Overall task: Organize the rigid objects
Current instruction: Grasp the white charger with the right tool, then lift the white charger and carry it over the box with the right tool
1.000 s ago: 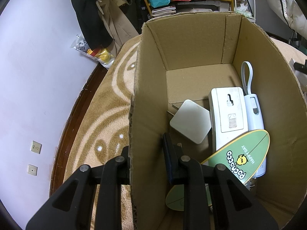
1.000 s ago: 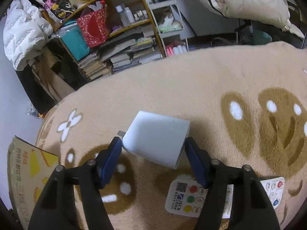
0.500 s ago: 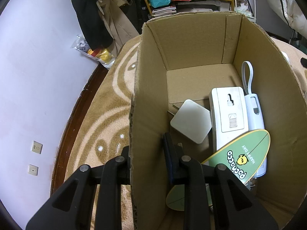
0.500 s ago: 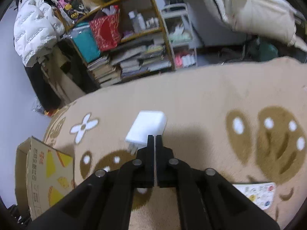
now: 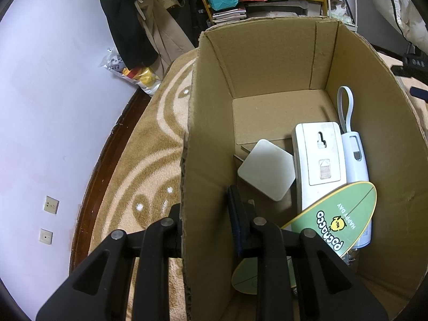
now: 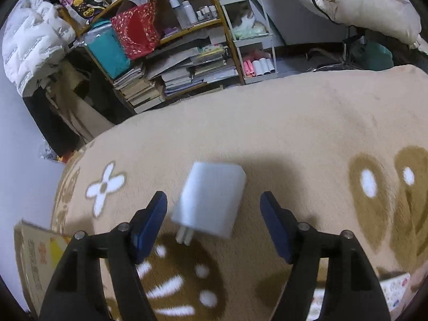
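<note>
Carpet [image 6: 307, 133] carries everything here. The box [image 5: 267, 53] stands on it, its near left wall pinched by the left hand-held gripper [image 5: 206, 214], one finger outside and one inside. The right hand-held gripper [image 6: 214, 214] is spread wide, with the charger [image 6: 211, 200] lying on the carpet between its fingers, touching neither. The charger's long axis runs along the fingers, prongs [image 6: 183, 236] toward the camera, so the right hand is nearer.

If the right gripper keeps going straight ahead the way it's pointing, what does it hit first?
Probably the white charger on the rug, lying between the open fingers of the right gripper; depth is unclear.
</note>
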A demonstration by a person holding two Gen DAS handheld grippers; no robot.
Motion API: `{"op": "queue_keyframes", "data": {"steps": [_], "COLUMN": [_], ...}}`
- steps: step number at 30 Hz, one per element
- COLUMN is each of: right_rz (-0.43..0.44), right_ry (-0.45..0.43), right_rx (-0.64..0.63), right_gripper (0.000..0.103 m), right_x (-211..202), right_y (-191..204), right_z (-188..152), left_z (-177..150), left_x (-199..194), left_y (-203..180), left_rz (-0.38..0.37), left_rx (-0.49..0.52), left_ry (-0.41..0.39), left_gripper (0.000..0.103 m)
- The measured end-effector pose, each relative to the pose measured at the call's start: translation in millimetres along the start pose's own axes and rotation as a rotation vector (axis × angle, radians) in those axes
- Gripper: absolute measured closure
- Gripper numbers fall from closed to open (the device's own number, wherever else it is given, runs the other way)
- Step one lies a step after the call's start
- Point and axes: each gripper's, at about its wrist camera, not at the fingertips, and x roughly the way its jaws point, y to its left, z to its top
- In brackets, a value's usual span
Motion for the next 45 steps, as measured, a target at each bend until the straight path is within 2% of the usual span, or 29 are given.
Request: {"op": "queue_keyframes", "data": {"steps": [3,5,6,7,9,12,15,21,22,23,25,28,33,34,36,38,40,42,45], "right_rz": [0.007,-0.019,-0.041,-0.07,-0.142,-0.163,-0.155,-0.08,-0.079,-0.023,-0.021,-0.022,-0.042,-0.048,-0.063,-0.065,-0.059,-0.073,-0.07], "right_ry": [0.056,0.096,0.098,0.094,0.081,0.063,0.053,0.004,-0.019,-0.015,-0.041,-0.057,-0.001,0.005,0.01,0.024,0.053,0.062,0.093], "right_rx": [0.018,0.012,-0.003,-0.024,-0.105,-0.194,-0.209,-0.199,-0.2,-0.198,-0.192,-0.245,-0.269,-0.272,-0.279,-0.267,-0.233,-0.214,-0.182], "right_gripper": [0.027,0.029,0.031,0.039,0.04,0.043,0.044,0.046,0.068,0.1,0.102,0.102,0.101,0.095,0.075,0.065,0.062,0.054,0.048], "right_x": [15.1,24.3,26.4,27.3,27.3,18.3,5.2,-28.4,-36.4,-44.3,-58.1,-66.5,-56.1,-54.5,-49.7,-44.4,-36.4,-32.7,-26.1], "right_y": [2.0,6.5,10.0,13.4,23.8,33.1,33.7,35.9,37.6,40.8,49.4,63.1,64.5,62.6,59.8,55.7,49.3,44.9,35.7], "right_z": [5.5,5.0,3.2,1.8,-3.8,-8.4,-11.6,-23.5,-25.3,-24.4,-23.9,-23.2,-27.4,-28.1,-31.0,-31.5,-31.5,-32.8,-34.4], "left_z": [0.5,0.6,0.5,0.7,0.8,0.8,1.0,2.2,2.3,2.3,2.1,1.7,1.4,1.5,0.9,0.9,0.8,1.0,0.8], "left_x": [0.7,0.8,0.7,0.9,0.8,1.2,2.1,3.9,3.7,3.6,3.6,3.7,3.0,2.9,2.6,2.6,2.5,2.5,2.3], "left_y": [0.8,0.9,1.3,1.1,1.5,1.4,2.0,2.3,2.3,2.1,0.7,-0.5,-1.8,-2.2,-2.9,-3.0,-2.9,-3.0,-3.3], "left_rz": [-0.002,-0.003,-0.003,-0.003,-0.004,-0.006,-0.008,-0.008,-0.007,-0.006,-0.001,0.0,0.006,0.007,0.007,0.006,0.006,0.006,0.006], "left_rx": [-0.003,-0.004,-0.004,-0.004,-0.005,-0.007,-0.01,-0.01,-0.009,-0.008,-0.003,-0.002,0.002,0.003,0.003,0.002,0.003,0.002,0.003], "left_ry": [0.002,0.002,0.001,0.001,0.002,0.002,0.003,0.005,0.005,0.005,0.004,0.004,0.002,0.002,0.002,0.002,0.002,0.002,0.003], "left_gripper": [0.08,0.08,0.08,0.08,0.08,0.08,0.08,0.08,0.08,0.08,0.08,0.08,0.08,0.08,0.08,0.08,0.08,0.08,0.08]}}
